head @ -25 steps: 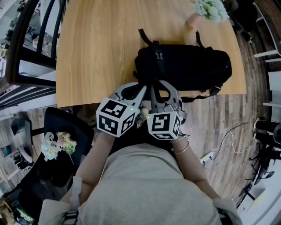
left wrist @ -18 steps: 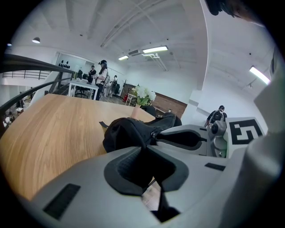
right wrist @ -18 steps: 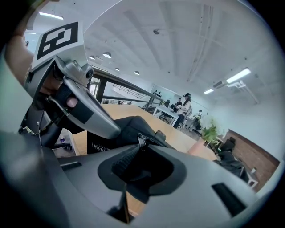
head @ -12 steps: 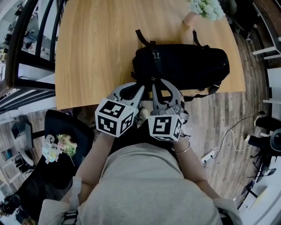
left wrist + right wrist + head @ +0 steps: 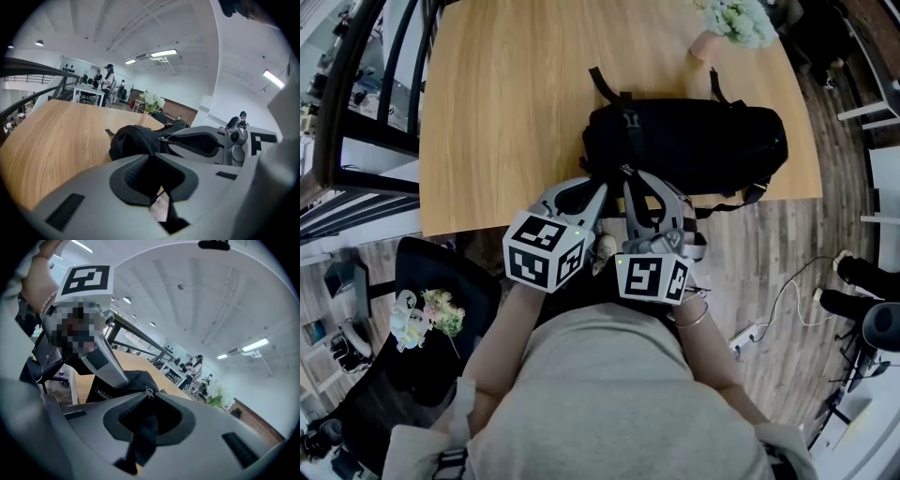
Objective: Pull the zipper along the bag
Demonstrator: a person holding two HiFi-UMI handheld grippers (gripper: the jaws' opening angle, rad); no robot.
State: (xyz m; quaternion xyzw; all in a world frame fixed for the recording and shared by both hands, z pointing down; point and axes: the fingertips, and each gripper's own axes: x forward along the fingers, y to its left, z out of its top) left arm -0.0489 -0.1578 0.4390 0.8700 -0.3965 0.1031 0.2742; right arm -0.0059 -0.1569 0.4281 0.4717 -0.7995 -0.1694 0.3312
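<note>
Grippers meet side by side at the left end of a black bag. The bag lies on a wooden table close to its near edge, with its long axis running left to right. Leftmost, the left gripper is clamped on the bag's dark fabric at that end, apparently bracing it. Just beside it, the right gripper has just been closing its jaws onto the zipper pull. A dark tab runs between them, and the small metal slider sits at their tips. Rightward lies the rest of the bag's length, stretching away from both grippers. The pull would likely travel that way, led by the right hand, which is nearer.
</note>
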